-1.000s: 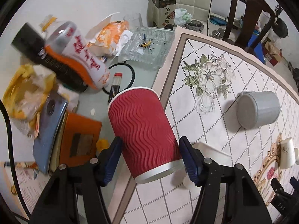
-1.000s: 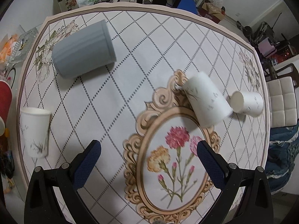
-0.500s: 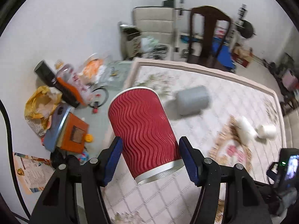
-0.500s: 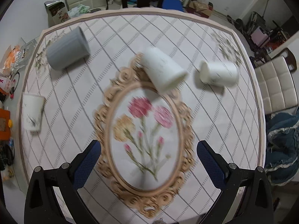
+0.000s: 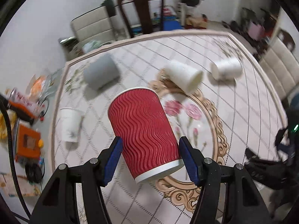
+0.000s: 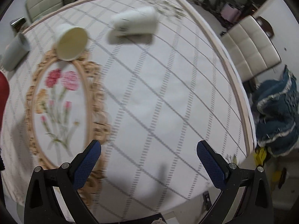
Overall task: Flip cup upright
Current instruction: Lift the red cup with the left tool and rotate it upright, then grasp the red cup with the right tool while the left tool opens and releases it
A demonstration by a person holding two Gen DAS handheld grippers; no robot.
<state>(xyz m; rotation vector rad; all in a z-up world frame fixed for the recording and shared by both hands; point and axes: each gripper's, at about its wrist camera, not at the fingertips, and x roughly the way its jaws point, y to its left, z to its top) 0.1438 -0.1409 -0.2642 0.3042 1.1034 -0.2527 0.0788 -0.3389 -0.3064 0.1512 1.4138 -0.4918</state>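
Note:
My left gripper is shut on a red ribbed paper cup and holds it in the air above the table, tilted. Its red edge shows at the left of the right wrist view. My right gripper is open and empty above the white diamond-pattern tablecloth. A grey cup and two white cups lie on their sides. Another white cup is near the left table edge. In the right wrist view one white cup shows its open mouth and another lies sideways.
Clutter of bottles, packets and an orange box lies left of the tablecloth. Chairs stand around the table. Blue fabric lies beyond the right table edge.
My left gripper has swung right and lifted higher with the red cup. My right gripper has swept right, over the table's right half.

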